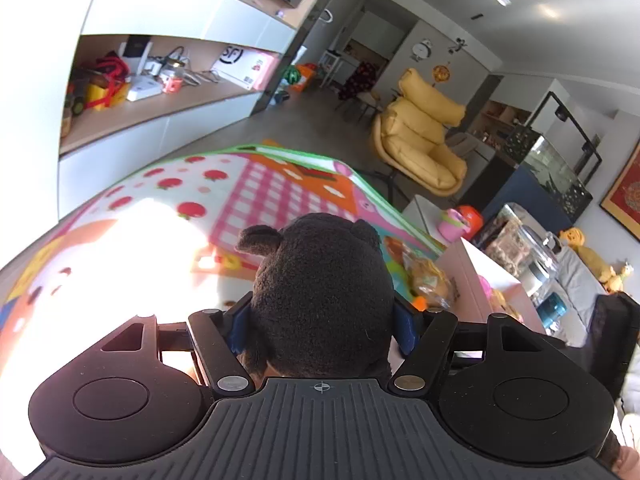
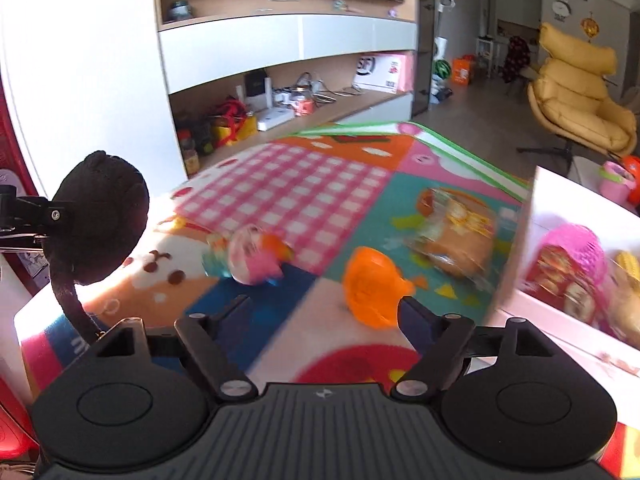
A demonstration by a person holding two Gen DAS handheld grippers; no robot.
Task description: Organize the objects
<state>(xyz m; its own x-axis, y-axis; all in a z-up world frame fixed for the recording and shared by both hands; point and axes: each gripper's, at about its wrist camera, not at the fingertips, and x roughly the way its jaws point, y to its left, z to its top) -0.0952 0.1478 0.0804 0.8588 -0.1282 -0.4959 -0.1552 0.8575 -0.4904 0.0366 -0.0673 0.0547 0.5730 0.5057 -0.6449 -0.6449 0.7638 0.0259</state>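
My left gripper is shut on a black plush toy, held above the colourful play mat. The plush also shows at the left of the right wrist view, clamped in the left gripper. My right gripper is open and empty, low over the mat. An orange plastic toy lies just ahead of its right finger. A pink and white toy lies ahead to the left. A wrapped bread pack lies further right. A white box at the right holds several toys.
A yellow lounge chair stands at the far right. A wall unit with a cluttered shelf runs behind the mat. A glass jar and a fish tank are at the right of the left wrist view.
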